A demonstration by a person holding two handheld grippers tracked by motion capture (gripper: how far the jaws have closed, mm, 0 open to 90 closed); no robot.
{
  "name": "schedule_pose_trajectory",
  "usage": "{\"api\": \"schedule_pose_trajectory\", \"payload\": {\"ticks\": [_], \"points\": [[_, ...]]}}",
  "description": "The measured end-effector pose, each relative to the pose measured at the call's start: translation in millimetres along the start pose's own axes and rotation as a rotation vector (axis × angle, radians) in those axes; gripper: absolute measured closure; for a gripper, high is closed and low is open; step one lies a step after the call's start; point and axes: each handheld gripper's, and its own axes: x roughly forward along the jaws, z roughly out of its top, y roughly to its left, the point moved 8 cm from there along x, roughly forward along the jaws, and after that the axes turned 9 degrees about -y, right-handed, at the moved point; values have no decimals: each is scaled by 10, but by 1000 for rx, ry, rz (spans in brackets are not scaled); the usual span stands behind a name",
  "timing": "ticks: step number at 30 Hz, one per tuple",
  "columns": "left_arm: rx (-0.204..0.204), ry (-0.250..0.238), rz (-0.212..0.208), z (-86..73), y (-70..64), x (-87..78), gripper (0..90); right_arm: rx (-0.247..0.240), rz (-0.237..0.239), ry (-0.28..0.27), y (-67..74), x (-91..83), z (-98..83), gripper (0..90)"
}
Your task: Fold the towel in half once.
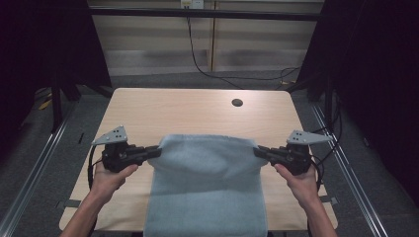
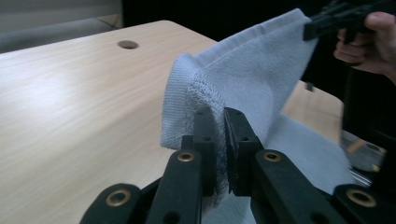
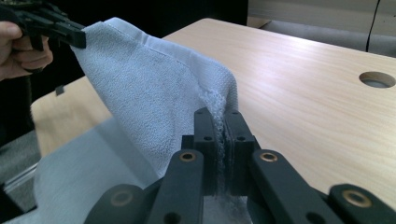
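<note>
A pale blue towel point(image 1: 205, 182) hangs stretched between my two grippers above the wooden table point(image 1: 197, 111), its lower part draping over the near edge. My left gripper point(image 1: 157, 151) is shut on the towel's left top corner point(image 2: 198, 91), the cloth pinched between its black jaws. On the other side, my right gripper point(image 1: 258, 151) is shut on the right top corner point(image 3: 219, 95). In the left gripper view the towel point(image 2: 252, 70) spans to the right gripper point(image 2: 313, 29). From the right gripper view the towel point(image 3: 140, 88) runs to the left gripper point(image 3: 79, 38).
A round cable hole point(image 1: 237, 102) sits in the table's far right part. Black cables point(image 1: 197, 64) trail on the floor behind the table. Metal rails point(image 1: 39, 158) run along the floor on both sides. Dark curtains stand at left and right.
</note>
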Motion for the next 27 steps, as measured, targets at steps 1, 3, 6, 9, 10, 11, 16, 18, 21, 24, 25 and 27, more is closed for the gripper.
{"api": "schedule_pose_trajectory", "payload": {"ticks": [1,3,6,9,10,11,16,18,21,24,25,27], "points": [[-5,1,-7,-38,-40,-34,844,2,6,-4,31,-38,-14,865],[-8,20,-8,-139,-93,-85,844,16,18,-13,98,-113,-67,865],[-44,61,-36,-360,-150,-124,844,17,20,20,198,-185,-251,865],[-92,125,-38,-710,-190,-111,844,50,39,66,326,-200,-564,865],[-110,157,-47,-838,-208,-96,845,58,41,100,370,-193,-700,865],[-117,199,-49,-956,-231,-91,845,63,39,140,406,-179,-838,865],[-151,266,-46,-1269,-339,-151,844,74,62,268,573,-156,-1295,864],[-148,288,-61,-1339,-391,-159,844,86,64,286,602,-153,-1399,864],[-144,344,-45,-1476,-402,-102,843,80,45,332,573,-132,-1519,863],[-120,342,-12,-1458,-361,-59,849,26,-19,372,475,-99,-1569,864],[-101,344,-2,-1448,-337,-39,850,59,-4,362,448,-82,-1567,864],[-83,342,25,-1421,-249,13,851,84,-2,353,384,-43,-1557,865]]}}
